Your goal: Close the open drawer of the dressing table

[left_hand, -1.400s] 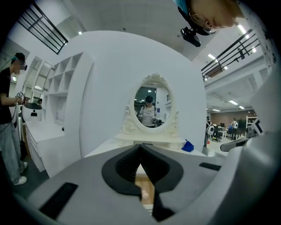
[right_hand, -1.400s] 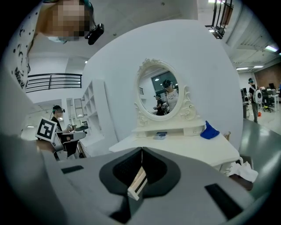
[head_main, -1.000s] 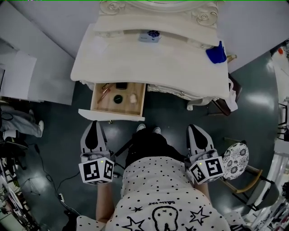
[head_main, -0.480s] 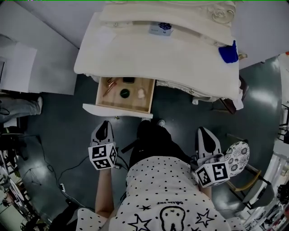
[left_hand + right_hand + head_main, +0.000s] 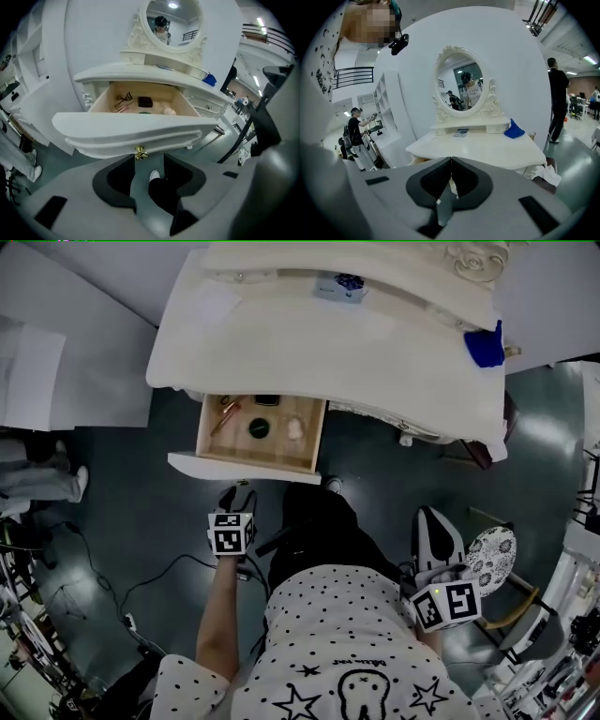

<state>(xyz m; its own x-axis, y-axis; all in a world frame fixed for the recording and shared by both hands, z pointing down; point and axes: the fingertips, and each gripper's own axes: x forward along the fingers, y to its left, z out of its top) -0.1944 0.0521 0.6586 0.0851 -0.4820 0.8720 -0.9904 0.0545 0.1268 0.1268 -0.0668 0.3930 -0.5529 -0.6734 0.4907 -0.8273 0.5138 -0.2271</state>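
The white dressing table (image 5: 328,343) has its left drawer (image 5: 217,442) pulled out, with several small items inside. In the left gripper view the drawer's white front (image 5: 136,131) fills the middle, and its brass knob (image 5: 140,153) hangs just above the jaws. My left gripper (image 5: 239,493) sits low, just in front of that panel. Its jaws are opening and nothing is between them (image 5: 149,164). My right gripper (image 5: 433,521) hangs back at the person's right side. It is shut and empty (image 5: 451,161), facing the tabletop and mirror (image 5: 461,86).
A blue cloth (image 5: 486,345) lies on the table's right end. A stool with a patterned seat (image 5: 490,559) stands to the right of the person. Cables (image 5: 141,587) trail on the dark floor at left, near a white cabinet (image 5: 56,381).
My left gripper has dropped and moved in toward the drawer front, tilting downward, and its jaws have gone from shut to open. The right gripper has stayed where it was.
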